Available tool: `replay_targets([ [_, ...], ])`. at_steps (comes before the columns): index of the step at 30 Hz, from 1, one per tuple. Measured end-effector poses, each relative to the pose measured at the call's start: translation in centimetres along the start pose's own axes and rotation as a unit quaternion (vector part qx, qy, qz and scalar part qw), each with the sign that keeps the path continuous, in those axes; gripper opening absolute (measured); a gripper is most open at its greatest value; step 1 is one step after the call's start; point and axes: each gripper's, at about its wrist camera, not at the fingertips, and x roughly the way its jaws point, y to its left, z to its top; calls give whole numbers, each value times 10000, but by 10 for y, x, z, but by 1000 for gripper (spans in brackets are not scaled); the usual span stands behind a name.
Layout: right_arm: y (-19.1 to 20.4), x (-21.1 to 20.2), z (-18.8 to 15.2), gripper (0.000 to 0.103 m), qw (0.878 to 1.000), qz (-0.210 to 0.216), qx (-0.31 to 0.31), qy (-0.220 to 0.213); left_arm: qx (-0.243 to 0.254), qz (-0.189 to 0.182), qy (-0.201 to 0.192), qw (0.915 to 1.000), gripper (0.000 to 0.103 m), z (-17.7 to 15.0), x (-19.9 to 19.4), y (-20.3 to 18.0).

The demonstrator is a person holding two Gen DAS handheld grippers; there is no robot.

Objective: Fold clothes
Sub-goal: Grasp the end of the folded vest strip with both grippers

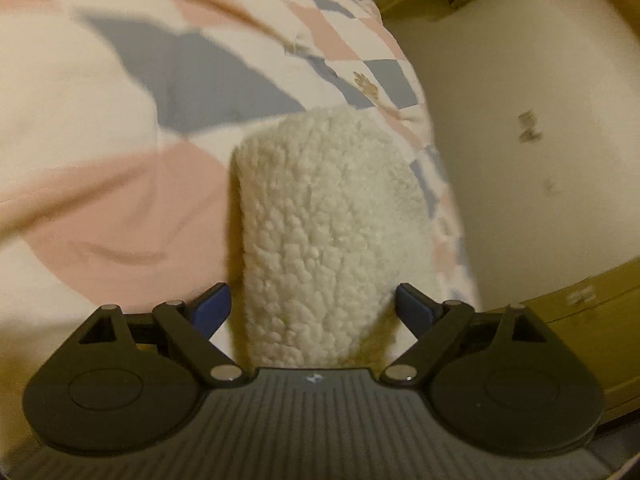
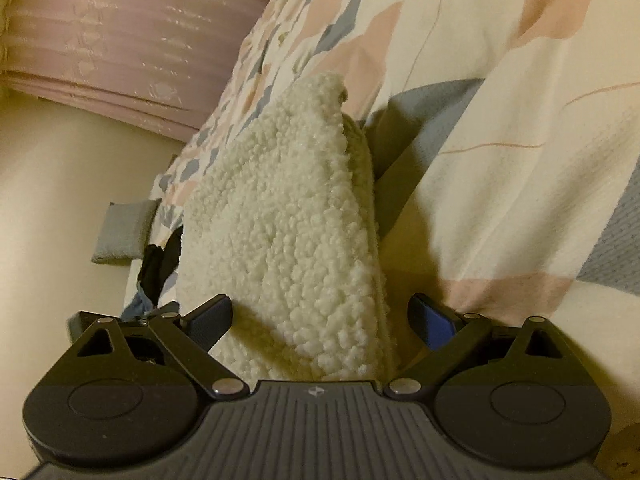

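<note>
One cream fleece garment, folded into a thick bundle, lies on one quilt patterned in pink, grey and white, near the quilt's edge where it drops toward the pale floor. Two grippers. Left gripper: jaws spread wide, fleece between the two blue pads, neither pad pressing it. Right gripper: jaws likewise wide apart, same garment between, pads clear of it. One grey cloth and one dark item at the quilt's edge.
</note>
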Motion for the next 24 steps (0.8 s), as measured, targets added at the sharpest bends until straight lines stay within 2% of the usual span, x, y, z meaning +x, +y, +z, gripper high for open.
replay_targets([
  [2,-1,1,0,96,10000,36,-4,1,-132,-263,108,9995,83,-3,7,6],
  [8,-9,2,4,83,9995,237,114,171,-28,-389,117,9992,81,-6,8,7],
  [12,-14,3,6,83,9991,326,72,263,137,-317,154,9993,81,-4,17,6],
  [15,-12,12,10,85,9984,452,58,347,195,-313,166,9992,74,0,26,6],
  [19,-10,26,15,78,9977,528,1,425,369,-240,234,9988,70,3,32,4],
  [21,-12,32,17,69,9965,667,20,509,489,-138,277,9983,67,4,32,2],
  [22,-13,35,18,56,9957,743,33,553,517,-94,281,9982,64,5,31,0],
  [23,-14,37,19,50,9950,808,56,580,506,-40,306,9982,61,6,30,-2],
  [24,-15,38,19,48,9944,869,83,599,502,46,339,9982,60,7,29,-6],
])
